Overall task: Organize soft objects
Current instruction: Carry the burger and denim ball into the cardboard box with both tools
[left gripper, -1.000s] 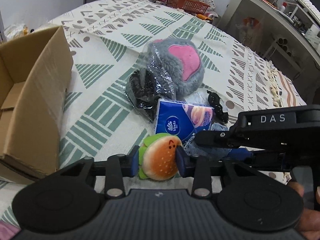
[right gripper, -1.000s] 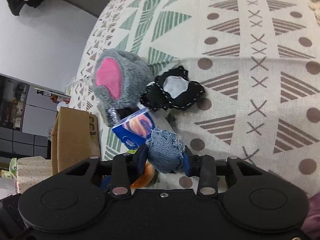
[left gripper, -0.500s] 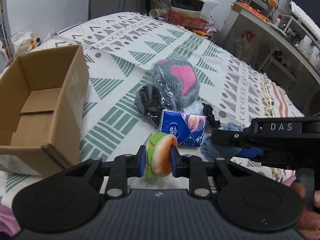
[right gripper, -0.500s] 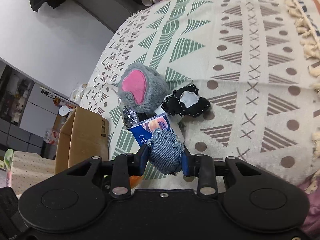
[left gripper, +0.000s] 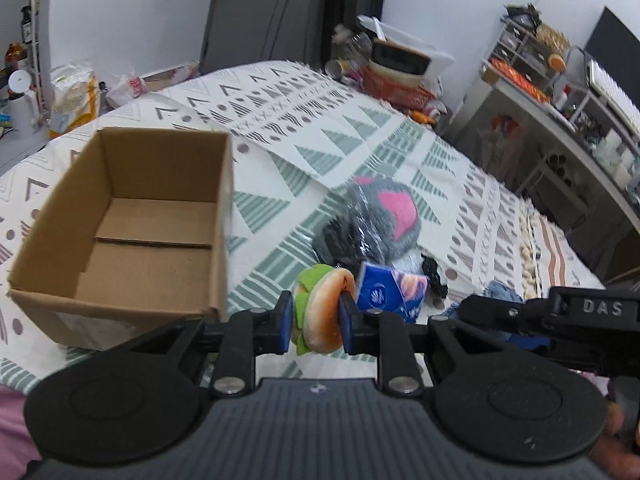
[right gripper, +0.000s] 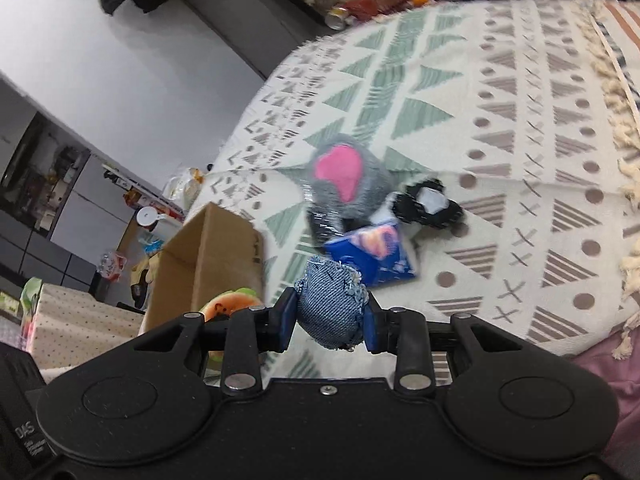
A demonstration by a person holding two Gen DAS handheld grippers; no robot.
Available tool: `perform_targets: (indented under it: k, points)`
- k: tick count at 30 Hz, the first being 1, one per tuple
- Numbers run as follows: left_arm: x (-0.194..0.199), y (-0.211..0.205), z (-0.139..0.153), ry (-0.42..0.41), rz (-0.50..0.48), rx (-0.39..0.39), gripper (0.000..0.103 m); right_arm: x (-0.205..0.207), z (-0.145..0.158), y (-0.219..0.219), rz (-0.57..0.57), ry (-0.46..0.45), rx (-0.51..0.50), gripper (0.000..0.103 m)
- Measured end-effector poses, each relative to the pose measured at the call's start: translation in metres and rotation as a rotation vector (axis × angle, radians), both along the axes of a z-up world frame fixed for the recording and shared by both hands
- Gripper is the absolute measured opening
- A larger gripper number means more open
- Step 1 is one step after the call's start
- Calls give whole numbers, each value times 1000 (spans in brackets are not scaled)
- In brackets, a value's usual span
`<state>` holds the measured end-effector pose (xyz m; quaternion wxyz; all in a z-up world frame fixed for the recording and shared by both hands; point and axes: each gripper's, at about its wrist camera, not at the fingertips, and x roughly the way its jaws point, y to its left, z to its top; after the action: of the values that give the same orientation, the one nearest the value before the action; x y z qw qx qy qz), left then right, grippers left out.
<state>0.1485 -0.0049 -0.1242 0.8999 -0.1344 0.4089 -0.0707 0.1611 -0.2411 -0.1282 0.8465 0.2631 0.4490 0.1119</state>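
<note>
My left gripper is shut on a plush burger toy, held in the air above the patterned bedspread. An open cardboard box stands to its left, empty inside. My right gripper is shut on a denim fabric piece, also lifted. Left on the bed are a grey plush with a pink patch in clear wrap, a blue tissue pack and a black-and-white fabric piece. The burger toy and the box also show in the right wrist view.
The bedspread has green triangles and brown dots, with a tasselled edge on the right. Shelves and cluttered furniture stand beyond the bed. A hand shows at the lower right of the left wrist view.
Both grippers have risen away from the bed with their objects. The left one has moved toward the box, whose inside is now in full view.
</note>
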Motion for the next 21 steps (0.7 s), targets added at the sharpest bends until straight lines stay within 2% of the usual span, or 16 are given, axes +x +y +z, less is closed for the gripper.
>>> perform_targets:
  k: [8, 13, 21]
  points:
    - [-2, 25, 15, -31, 52, -29, 23, 4, 31, 33, 22, -55, -34, 33]
    - [-7, 40, 24, -53, 67, -61, 23, 6, 42, 54, 33, -82, -33, 33]
    - [-7, 68, 30, -98, 140, -67, 23, 10, 54, 96, 64, -117, -17, 33]
